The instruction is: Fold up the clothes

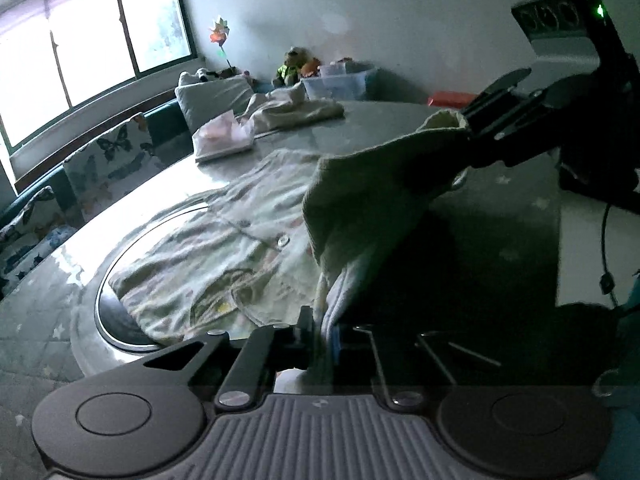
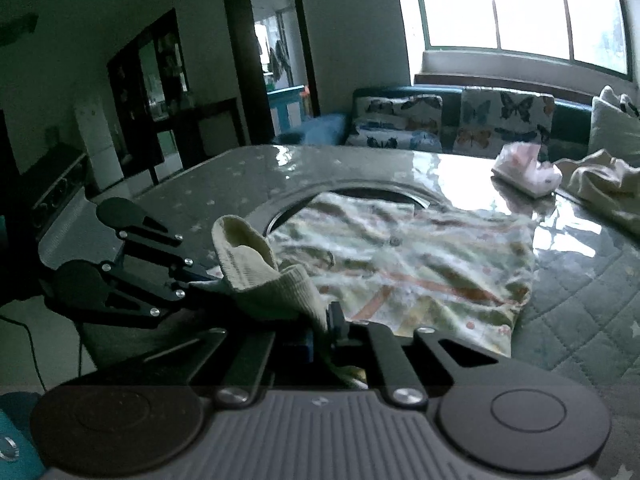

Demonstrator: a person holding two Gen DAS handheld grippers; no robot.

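Both of my grippers are clamped on the same cream ribbed garment (image 1: 360, 200), which hangs lifted between them above the near edge of the table (image 1: 360, 120). My left gripper (image 1: 322, 336) has its fingers pressed together on a lower fold of the cloth, right in front of its camera. My right gripper (image 1: 470, 128) shows up at the far right of the left wrist view, pinching the raised cuff end of the same piece. From the right wrist view the roles swap: the right gripper (image 2: 326, 332) is closed on the ribbed fabric (image 2: 272, 280) close to the lens, and the left gripper (image 2: 188, 276) comes in from the left, its fingers shut on the other end.

Under the lifted piece, a patterned shirt (image 2: 400, 264) with buttons lies spread flat on the table, partly covering a round dark inset (image 1: 116, 312) in the tabletop. Farther off on the table sits a small pink folded piece (image 1: 224, 136), and just beyond it a cream pile of clothing (image 1: 296, 110). A clear storage bin (image 1: 340, 80) and soft toys (image 1: 292, 66) stand at the far wall. Butterfly-print cushions (image 2: 508, 116) line the bench under the window (image 2: 520, 8).
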